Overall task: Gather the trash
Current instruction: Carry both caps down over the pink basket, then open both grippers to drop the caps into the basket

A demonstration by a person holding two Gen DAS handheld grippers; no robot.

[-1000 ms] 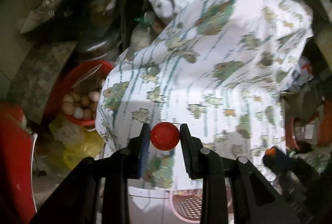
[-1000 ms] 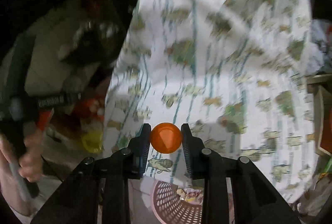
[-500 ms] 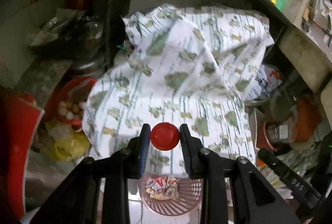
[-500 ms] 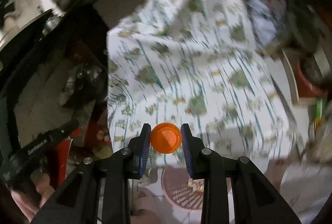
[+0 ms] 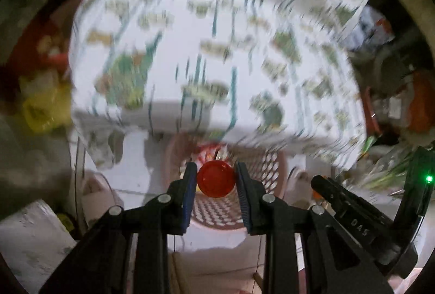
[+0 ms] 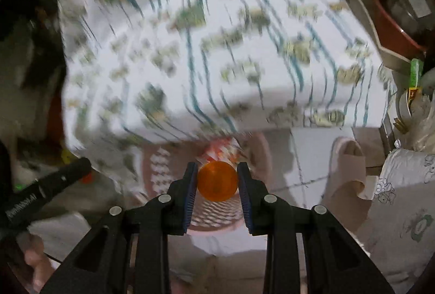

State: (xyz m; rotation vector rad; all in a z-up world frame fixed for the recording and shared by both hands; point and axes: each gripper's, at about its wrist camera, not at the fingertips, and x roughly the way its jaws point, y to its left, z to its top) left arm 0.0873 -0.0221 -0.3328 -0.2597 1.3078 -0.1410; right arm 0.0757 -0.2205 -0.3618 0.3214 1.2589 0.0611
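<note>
While both caps hang over the pink basket, the step in hand looks like the drop, and it would go best if each hand came square above the basket's open mouth before letting go, well clear of the patterned cloth that overhangs the basket's far rim. Largest first: one cloth, draped over something behind and above the basket; one basket on the tiled floor, with crumpled red-and-white wrappers already inside, too blurred to count. One slippered foot stands just right of the basket. Two tools are in play: the left hand-held gripper is closed snugly on one red cap, and the right hand-held gripper is closed likewise on one orange cap. Releasing one cap at a time should lower the risk of a bounce off the rim.
</note>
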